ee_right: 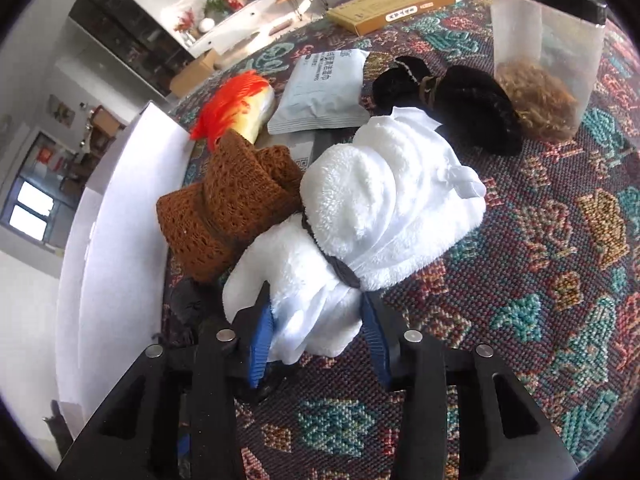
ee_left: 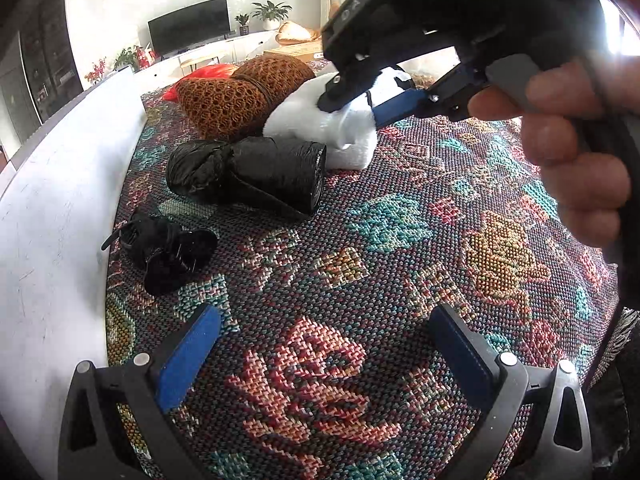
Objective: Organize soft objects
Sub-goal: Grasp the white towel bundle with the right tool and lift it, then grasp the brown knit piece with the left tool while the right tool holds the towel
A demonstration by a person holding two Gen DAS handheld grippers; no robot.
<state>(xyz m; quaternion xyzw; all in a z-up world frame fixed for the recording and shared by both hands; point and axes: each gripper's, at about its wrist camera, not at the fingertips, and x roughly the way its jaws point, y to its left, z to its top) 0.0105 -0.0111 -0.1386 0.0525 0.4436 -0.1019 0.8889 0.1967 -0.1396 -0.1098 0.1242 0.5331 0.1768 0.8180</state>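
A white fluffy bundle (ee_right: pixel 380 208), tied round the middle with a dark band, lies on the patterned woven cloth (ee_right: pixel 540 280). My right gripper (ee_right: pixel 316 308) is shut on its near end, with the blue pads (ee_right: pixel 262 344) pressing into the plush from both sides. The left wrist view shows the same gripper (ee_left: pixel 360 108) on the white bundle (ee_left: pixel 312 120), a hand around its handle. A brown knitted bundle (ee_right: pixel 236 204) touches the white one on the left. My left gripper (ee_left: pixel 326 316) hangs open over bare cloth, with nothing between its fingers.
A black plastic bag roll (ee_left: pixel 256 168) and a small black bundle (ee_left: pixel 168 248) lie near a white board (ee_left: pixel 60 220) along the left edge. Beyond are a black fuzzy bundle (ee_right: pixel 460 100), a grey packet (ee_right: pixel 324 92), a red net item (ee_right: pixel 232 100) and a clear tub (ee_right: pixel 544 64).
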